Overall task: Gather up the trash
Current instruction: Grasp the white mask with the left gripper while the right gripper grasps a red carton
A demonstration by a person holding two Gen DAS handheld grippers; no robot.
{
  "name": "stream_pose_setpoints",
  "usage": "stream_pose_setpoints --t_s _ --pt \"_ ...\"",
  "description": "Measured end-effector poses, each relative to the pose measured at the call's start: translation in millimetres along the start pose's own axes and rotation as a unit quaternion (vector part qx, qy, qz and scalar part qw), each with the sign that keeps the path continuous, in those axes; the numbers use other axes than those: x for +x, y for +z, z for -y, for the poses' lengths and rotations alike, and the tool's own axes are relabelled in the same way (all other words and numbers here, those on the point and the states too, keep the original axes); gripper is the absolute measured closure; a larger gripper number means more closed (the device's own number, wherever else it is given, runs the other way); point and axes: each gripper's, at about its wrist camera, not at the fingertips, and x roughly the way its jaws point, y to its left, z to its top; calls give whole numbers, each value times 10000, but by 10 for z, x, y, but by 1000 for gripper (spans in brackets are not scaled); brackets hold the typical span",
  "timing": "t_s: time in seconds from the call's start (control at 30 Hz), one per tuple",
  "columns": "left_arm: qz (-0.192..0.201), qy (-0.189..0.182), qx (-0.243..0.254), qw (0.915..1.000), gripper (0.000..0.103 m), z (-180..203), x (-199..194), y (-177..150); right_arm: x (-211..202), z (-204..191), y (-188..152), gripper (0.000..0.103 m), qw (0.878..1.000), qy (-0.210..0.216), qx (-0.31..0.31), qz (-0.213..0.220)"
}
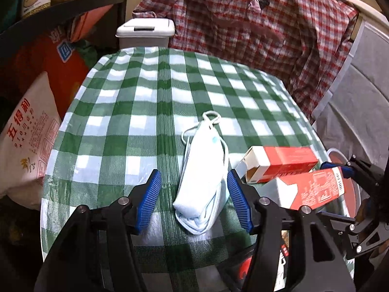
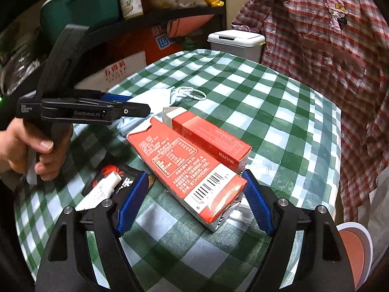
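Note:
A folded pale blue face mask (image 1: 204, 172) lies on the green checked tablecloth (image 1: 145, 102) between the open blue pads of my left gripper (image 1: 193, 199). The right pad (image 1: 237, 197) touches the mask's edge. My right gripper (image 2: 194, 204) is open around the near end of a red and white carton (image 2: 192, 168), also seen in the left wrist view (image 1: 308, 189). A second, narrower red box (image 2: 211, 138) lies just behind it, seen too in the left wrist view (image 1: 279, 163). The mask also shows in the right wrist view (image 2: 155, 102).
A white lidded bin (image 1: 145, 34) stands beyond the table's far edge. A black wrapper with a white tube (image 2: 109, 185) lies at the left front. A plaid shirt (image 1: 255, 36) hangs on the right. Shelves and a rice sack (image 1: 29, 141) crowd the left. An orange-lined container (image 2: 355, 245) sits low at the right.

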Motion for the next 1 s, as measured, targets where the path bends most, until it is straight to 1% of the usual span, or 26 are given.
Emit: stream_pose_setpoints --t_s 0.07,0.13,0.17,0.2,0.3,0.4,0.5,0.73,0.87,1.0 --pt "-74 20 26 10000 64 -9 16 -11 -9 -10 -21 37 10000 -48 -57 -8" --pt "-80 17 44 10000 70 -23 2 -18 -53 -29 -32 43 9999 -62 -146 14" --pt "-63 27 57 10000 76 -24 -18 -19 -62 -38 -38 47 9998 -53 -167 18" --pt "-55 34 72 10000 78 -22 -36 -19 -96 -49 -46 48 9998 -34 -204 25" --pt "1 81 85 9999 89 -26 -109 -8 -198 -111 -61 54 9994 -46 -318 104" --pt "103 144 87 9998 90 -18 -210 19 -339 -186 -62 57 9987 -98 -433 260" --pt "264 217 95 9994 90 5 -352 56 -491 -218 -64 58 9982 -123 -410 413" --pt "596 414 25 9974 90 102 -703 125 -732 -353 -99 59 9968 -378 -456 534" --pt "791 459 -37 9958 90 227 -939 145 -887 -389 -139 60 9960 -503 -373 636" --pt "956 446 -1 9944 90 423 -1128 98 -1104 -392 -173 60 9945 -593 -209 839"
